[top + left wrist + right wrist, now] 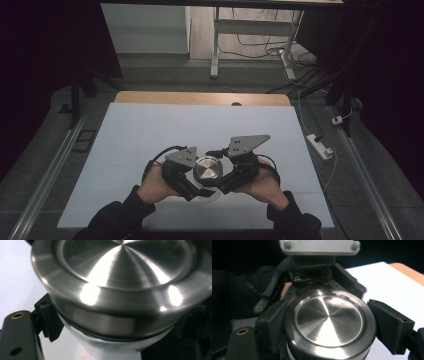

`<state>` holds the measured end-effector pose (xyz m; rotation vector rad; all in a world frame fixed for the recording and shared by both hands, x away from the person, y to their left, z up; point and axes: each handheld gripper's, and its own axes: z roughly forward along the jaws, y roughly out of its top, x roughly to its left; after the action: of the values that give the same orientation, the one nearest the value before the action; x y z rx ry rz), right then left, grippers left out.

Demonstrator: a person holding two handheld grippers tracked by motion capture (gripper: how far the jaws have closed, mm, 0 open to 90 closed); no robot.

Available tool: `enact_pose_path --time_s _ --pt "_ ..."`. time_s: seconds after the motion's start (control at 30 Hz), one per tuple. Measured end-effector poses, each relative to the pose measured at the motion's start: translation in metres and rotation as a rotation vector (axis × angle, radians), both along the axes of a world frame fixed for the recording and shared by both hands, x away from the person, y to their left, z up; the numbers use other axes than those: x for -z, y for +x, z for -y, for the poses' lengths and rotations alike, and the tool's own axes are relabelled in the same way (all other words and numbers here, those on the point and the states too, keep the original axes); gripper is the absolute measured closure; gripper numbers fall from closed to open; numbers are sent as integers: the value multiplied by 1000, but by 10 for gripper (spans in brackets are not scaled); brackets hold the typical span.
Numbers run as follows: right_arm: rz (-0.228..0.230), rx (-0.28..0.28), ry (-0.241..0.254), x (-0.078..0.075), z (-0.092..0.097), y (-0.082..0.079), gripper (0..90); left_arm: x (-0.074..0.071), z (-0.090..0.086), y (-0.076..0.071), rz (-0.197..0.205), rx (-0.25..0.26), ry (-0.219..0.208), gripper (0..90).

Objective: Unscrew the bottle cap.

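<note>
**Both grippers clamped on one steel-lidded jar**

Table [150, 125]: white sheet on top, wooden edge at the far side. Both forearms come in from the near edge in dark sleeves, hands angled inward toward each other, so the two grippers meet nose to nose near the front of the table.

Left gripper [192, 182]: held in the left hand [157, 185], tilted inward, grey plate on top. Jaws fully closed in on the jar [207, 172], gripping its pale body just under the lid. In the left gripper view one ribbed pad [48, 320] presses the jar's side; the other side is too dark to read.

Right gripper [220, 182]: held in the right hand [262, 185], mirrored pose, plate tipped up. Jaws nearly closed, pads [272, 322] touching both sides of the lid [329, 320], which sits squarely between them.

Jar: directly between the two grippers, held by both, brushed-metal lid facing up. Whether its base rests on the sheet, can't tell.
</note>
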<state>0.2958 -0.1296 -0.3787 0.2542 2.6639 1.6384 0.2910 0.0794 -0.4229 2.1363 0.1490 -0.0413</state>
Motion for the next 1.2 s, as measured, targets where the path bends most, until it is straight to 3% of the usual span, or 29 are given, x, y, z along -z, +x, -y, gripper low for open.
enact_pose_path --time_s 0.1,0.2,0.5,0.67,0.77,0.87,0.93,1.07,1.2 --pt "-15 -95 5 1 4 3 185 0 3 -3 15 40 14 159" --pt "2 -139 -13 1 6 3 182 0 5 -5 25 44 25 159" --pt "48 -97 -54 -5 17 5 148 -6 -6 -1 16 -7 -11 159" --pt "65 -35 -42 -10 25 7 165 -9 -13 1 6 -41 -34 159" --pt "88 30 -16 -17 32 7 196 -11 -16 2 7 -71 -50 159" --pt "50 75 55 -23 33 4 196 -12 -14 0 24 -124 -26 159" --pt "49 106 62 -24 27 -2 188 -10 -10 0 27 -159 -7 159" --pt "52 183 -2 -17 5 -13 164 -6 -2 -2 42 -206 36 159" --pt "121 264 -82 -8 -10 -19 177 -4 3 -4 63 -227 69 159"
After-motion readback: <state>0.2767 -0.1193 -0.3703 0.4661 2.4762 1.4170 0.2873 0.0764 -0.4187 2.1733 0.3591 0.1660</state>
